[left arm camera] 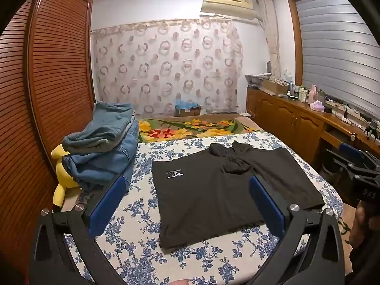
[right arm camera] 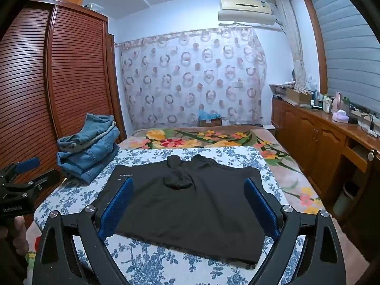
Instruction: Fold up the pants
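Note:
Black pants (left arm camera: pixel 201 201) lie spread flat on the bed's blue-flowered sheet (left arm camera: pixel 133 232), with a small white logo (left arm camera: pixel 174 173) near their far left corner and the fabric bunched at the far middle. My left gripper (left arm camera: pixel 187 180) hovers open over the pants' near left part, and nothing is between its blue pads (left arm camera: pixel 106 206). In the right wrist view the pants (right arm camera: pixel 190 209) fill the space between the fingers of my right gripper (right arm camera: pixel 188 181). That gripper is also open and held above the cloth without touching it.
A stack of folded jeans (left arm camera: pixel 102 149) sits at the sheet's far left, with a yellow plush toy (left arm camera: pixel 61 182) beside it against the slatted wardrobe (left arm camera: pixel 47 83). A flowered blanket (left arm camera: pixel 190 128) lies beyond. A wooden cabinet (left arm camera: pixel 296 121) with bottles runs along the right.

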`<control>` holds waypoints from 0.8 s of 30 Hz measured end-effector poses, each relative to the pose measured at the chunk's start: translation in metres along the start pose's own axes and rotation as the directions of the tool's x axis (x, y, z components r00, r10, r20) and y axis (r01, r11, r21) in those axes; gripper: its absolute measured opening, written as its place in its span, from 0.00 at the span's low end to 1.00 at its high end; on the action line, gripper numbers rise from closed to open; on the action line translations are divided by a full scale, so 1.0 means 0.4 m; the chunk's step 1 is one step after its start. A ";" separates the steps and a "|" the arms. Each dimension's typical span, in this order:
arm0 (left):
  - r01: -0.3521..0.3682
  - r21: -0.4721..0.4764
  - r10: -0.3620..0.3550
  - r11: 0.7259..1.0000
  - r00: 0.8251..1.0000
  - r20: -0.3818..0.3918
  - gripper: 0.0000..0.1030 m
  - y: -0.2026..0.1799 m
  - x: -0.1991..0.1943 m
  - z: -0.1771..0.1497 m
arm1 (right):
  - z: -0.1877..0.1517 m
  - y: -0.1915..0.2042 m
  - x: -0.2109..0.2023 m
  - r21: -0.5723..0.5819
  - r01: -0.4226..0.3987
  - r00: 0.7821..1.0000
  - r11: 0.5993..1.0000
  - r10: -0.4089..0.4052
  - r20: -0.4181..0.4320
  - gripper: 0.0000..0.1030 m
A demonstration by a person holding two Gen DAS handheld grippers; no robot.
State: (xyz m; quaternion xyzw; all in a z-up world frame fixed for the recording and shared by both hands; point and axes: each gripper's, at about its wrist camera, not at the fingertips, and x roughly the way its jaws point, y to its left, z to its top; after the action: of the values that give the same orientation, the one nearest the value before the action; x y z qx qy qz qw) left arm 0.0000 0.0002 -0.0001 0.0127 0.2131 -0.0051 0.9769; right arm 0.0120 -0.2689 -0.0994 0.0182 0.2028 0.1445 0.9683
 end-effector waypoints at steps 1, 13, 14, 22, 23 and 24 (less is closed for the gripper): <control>-0.003 0.003 0.003 1.000 1.000 0.002 1.00 -0.001 0.000 0.000 | 0.001 0.001 -0.001 -0.002 0.001 1.000 1.000 -0.001 0.003 0.92; 0.001 -0.009 0.000 1.000 1.000 0.001 1.00 0.000 0.001 -0.001 | -0.003 0.003 -0.003 -0.004 -0.006 1.000 1.000 0.006 0.015 0.92; 0.001 -0.008 -0.001 1.000 1.000 -0.001 1.00 0.000 0.001 -0.001 | -0.003 0.003 -0.004 -0.004 -0.006 1.000 1.000 0.006 0.015 0.92; 0.001 -0.011 -0.001 1.000 1.000 0.000 1.00 0.001 0.001 -0.001 | -0.003 0.005 -0.003 -0.008 -0.006 1.000 1.000 0.006 0.014 0.92; 0.000 -0.010 0.000 1.000 1.000 0.001 1.00 0.001 0.001 -0.001 | -0.003 0.005 -0.003 -0.009 -0.007 1.000 1.000 0.007 0.014 0.92; 0.002 -0.010 -0.002 1.000 1.000 0.001 1.00 0.000 0.002 -0.001 | -0.003 0.005 -0.003 -0.009 -0.006 1.000 1.000 0.006 0.014 0.92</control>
State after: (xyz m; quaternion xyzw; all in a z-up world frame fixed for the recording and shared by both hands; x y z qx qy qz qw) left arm 0.0005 0.0003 -0.0008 0.0074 0.2127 -0.0048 0.9771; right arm 0.0099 -0.2671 -0.0999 0.0154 0.1953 0.1484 0.9693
